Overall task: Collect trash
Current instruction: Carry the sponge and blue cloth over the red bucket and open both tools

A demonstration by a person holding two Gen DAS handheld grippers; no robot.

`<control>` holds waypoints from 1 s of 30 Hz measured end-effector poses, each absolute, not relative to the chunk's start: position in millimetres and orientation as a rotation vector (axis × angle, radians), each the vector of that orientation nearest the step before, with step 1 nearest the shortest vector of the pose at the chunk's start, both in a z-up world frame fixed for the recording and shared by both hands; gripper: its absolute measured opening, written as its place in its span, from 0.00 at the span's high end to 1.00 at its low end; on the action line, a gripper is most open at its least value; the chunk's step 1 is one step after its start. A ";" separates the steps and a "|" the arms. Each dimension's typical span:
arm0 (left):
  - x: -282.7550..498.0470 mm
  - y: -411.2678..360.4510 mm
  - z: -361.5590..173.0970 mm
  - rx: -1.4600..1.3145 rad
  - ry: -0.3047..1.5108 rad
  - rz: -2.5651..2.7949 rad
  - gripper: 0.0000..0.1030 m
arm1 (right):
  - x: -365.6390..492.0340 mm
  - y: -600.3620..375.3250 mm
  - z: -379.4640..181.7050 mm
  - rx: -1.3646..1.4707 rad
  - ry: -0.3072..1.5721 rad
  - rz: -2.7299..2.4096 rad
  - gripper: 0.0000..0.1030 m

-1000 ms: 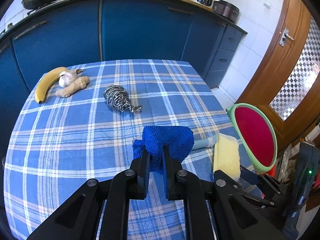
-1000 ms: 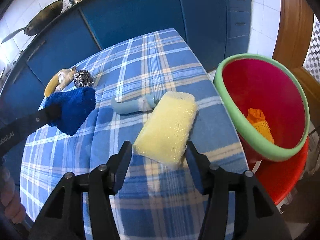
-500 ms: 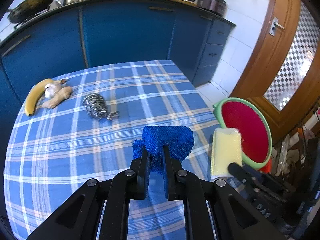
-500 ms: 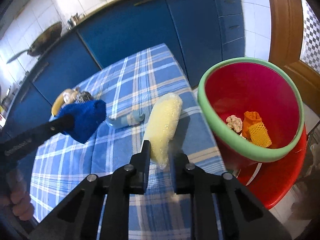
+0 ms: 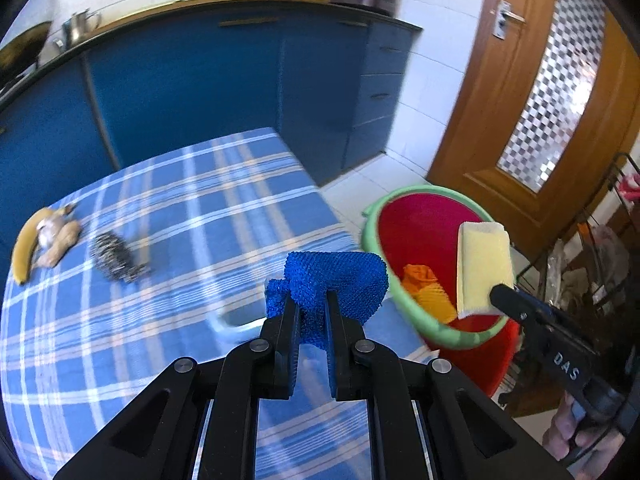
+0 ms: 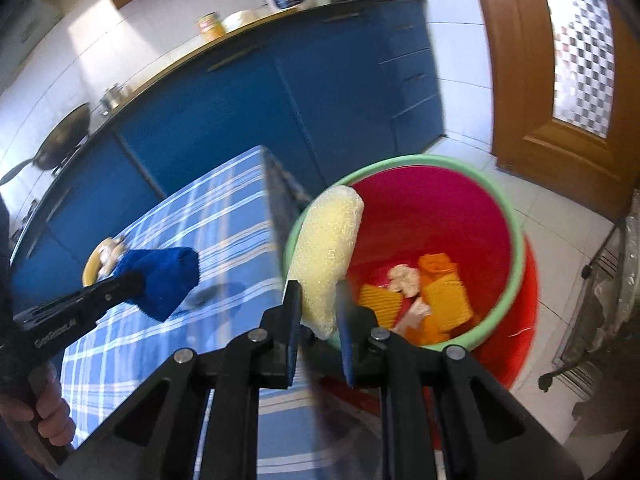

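My left gripper (image 5: 312, 300) is shut on a blue knitted cloth (image 5: 340, 280) and holds it above the table's right edge, beside the bin. My right gripper (image 6: 318, 300) is shut on a yellow sponge (image 6: 328, 252) and holds it over the near rim of the red bin with a green rim (image 6: 516, 232). The sponge also shows in the left wrist view (image 5: 484, 264), over the bin (image 5: 372, 216). Orange netting (image 6: 444, 292) and pale scraps (image 6: 404, 276) lie inside the bin.
The blue checked table (image 5: 180, 208) holds a banana (image 5: 22, 248), ginger and garlic (image 5: 56, 236), a steel scourer (image 5: 114, 256) and a pale blue tube (image 5: 232, 322). Blue cabinets (image 5: 220, 80) stand behind. A wooden door (image 5: 552, 92) is at right.
My right gripper lifted the yellow sponge off the table and carried it right, over the bin. My left gripper moved right with the blue cloth toward the bin.
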State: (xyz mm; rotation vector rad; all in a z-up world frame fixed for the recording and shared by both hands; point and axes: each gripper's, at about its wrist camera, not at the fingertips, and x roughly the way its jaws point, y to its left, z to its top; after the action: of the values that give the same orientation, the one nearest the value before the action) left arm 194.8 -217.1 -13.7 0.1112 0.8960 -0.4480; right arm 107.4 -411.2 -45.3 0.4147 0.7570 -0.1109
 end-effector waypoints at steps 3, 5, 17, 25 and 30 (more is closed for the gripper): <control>195.3 -238.2 -16.7 0.132 0.896 -0.486 0.89 | 109.3 -432.3 -51.2 0.434 0.766 -0.143 0.79; 196.1 -252.7 -18.9 0.153 0.893 -0.511 0.89 | 110.9 -443.9 -55.1 0.445 0.772 -0.161 0.78; 211.5 -314.9 -42.4 0.201 0.907 -0.606 0.86 | 110.2 -484.2 -69.3 0.504 0.766 -0.218 0.70; 219.1 -333.2 -54.9 0.205 0.927 -0.638 0.60 | 90.2 -499.3 -57.1 0.549 0.699 -0.248 0.65; 213.4 -337.2 -54.1 0.221 0.905 -0.657 0.48 | 82.5 -504.9 -54.1 0.560 0.684 -0.260 0.63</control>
State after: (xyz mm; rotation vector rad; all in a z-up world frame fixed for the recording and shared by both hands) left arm 213.4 -337.2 -54.1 0.2208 0.9045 -0.6570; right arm 82.5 -504.9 -54.1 0.5603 0.6835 -0.2603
